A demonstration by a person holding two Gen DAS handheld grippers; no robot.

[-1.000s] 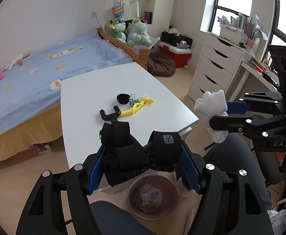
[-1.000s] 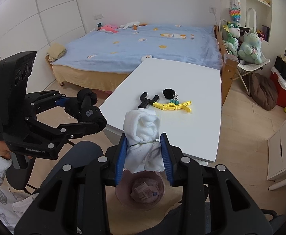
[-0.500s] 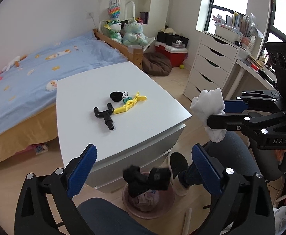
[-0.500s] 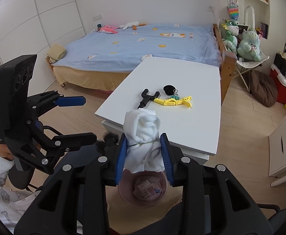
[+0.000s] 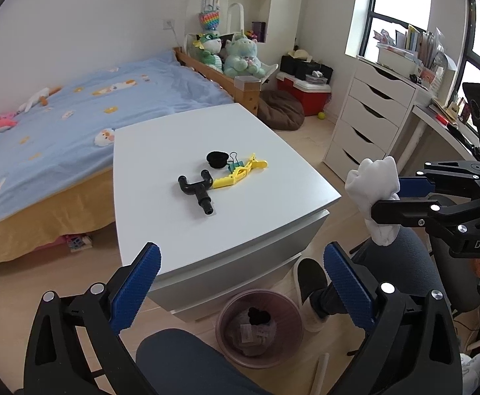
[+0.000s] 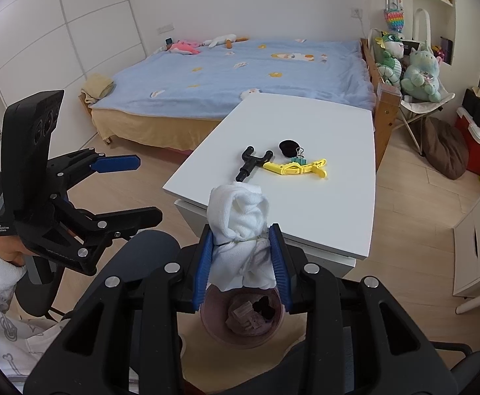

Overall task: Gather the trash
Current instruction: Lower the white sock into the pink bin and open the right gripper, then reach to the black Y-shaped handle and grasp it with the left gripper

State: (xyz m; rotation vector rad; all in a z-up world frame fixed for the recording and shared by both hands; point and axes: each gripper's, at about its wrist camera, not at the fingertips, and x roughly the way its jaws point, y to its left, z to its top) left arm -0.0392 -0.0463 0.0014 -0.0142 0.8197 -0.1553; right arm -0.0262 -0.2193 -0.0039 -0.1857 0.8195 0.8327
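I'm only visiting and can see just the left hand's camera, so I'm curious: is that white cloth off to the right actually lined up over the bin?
Observer: Yes. In the right camera the white cloth is pinched between the right fingers, and the bin shows directly beneath it.
Operator: Is the cloth just a loose wad?
Observer: It doesn't look so. From this side a thin band seems to cinch it round the middle.
Operator: And what's behind the left fingers?
Observer: A hand in a white sleeve holds that tool from behind. The left fingers have just been opening and have nothing between them.
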